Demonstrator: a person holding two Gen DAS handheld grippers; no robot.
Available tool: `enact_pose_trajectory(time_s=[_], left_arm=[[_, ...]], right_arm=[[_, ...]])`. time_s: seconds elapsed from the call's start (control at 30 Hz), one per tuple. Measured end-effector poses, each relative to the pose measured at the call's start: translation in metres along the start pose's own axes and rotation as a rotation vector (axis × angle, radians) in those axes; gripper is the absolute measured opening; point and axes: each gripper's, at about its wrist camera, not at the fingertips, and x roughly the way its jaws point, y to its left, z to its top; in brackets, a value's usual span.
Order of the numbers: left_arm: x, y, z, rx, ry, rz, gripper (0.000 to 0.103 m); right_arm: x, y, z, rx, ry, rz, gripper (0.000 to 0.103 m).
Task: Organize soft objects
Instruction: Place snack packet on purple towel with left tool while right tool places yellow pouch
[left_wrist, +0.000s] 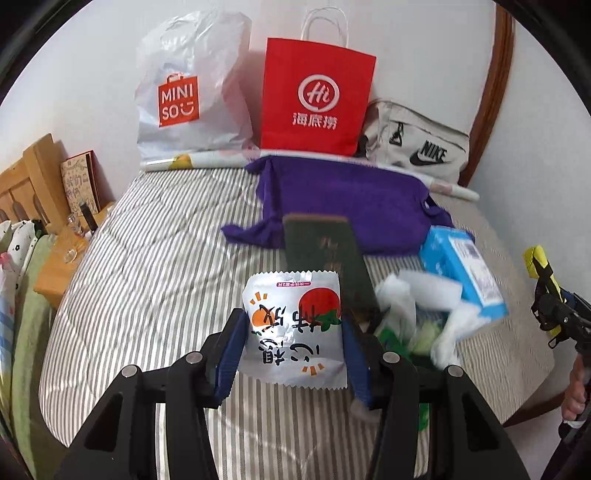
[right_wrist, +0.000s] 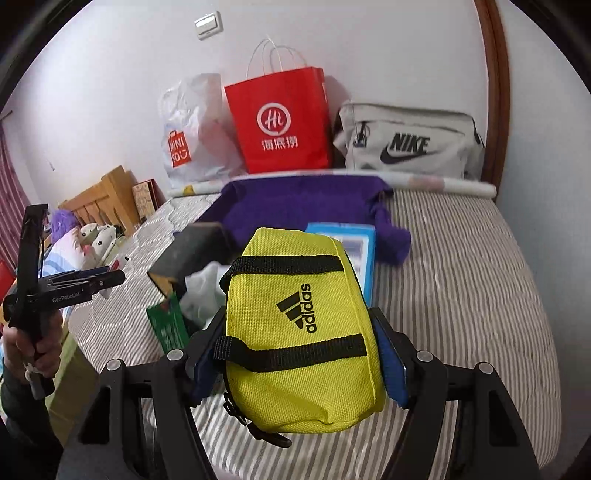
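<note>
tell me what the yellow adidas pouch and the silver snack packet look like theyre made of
Yellow adidas pouch: woven synthetic fabric, probably nylon or polyester; matte, with a visible grainy weave and black webbing straps.
Silver snack packet: likely metallised plastic film; shiny, glare spots, crinkles and serrated sealed edges.

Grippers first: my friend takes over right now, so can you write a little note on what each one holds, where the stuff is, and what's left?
Left gripper: shut on the silver snack packet, held above the bed.
Right gripper: shut on the yellow Adidas pouch, also lifted.
On the striped bed: purple cloth, blue box, dark flat pack and crumpled white and green wrappers.
At the wall: Miniso bag, red paper bag, Nike bag.
Done: two items picked up.
Left: place both, probably in the bags, then clear the pile.
</note>
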Motion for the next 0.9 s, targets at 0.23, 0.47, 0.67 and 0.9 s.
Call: enact_pose_trajectory(time_s=[0.23,0.47,0.67,0.9], left_arm=[[0.014,-0.002,0.036,0.009,0.009,0.012,0.048],[0.046,0.0,0.075,0.006,0.035,-0.006,0.048],[0.082,0.003,0.108,-0.021,0.071,-0.041,0.048],[0.132,-0.008,0.142,0.0,0.114,-0.051,0.048]], right_arm=[[0.026,-0.007,0.035,0.01,0.015,-0.03,0.071],[0.065,-0.018,0.074,0.038,0.042,-0.033,0.071],[0.103,-0.022,0.108,0.019,0.062,-0.03,0.071],[0.148,-0.033,0.126,0.021,0.127,-0.018,0.072]])
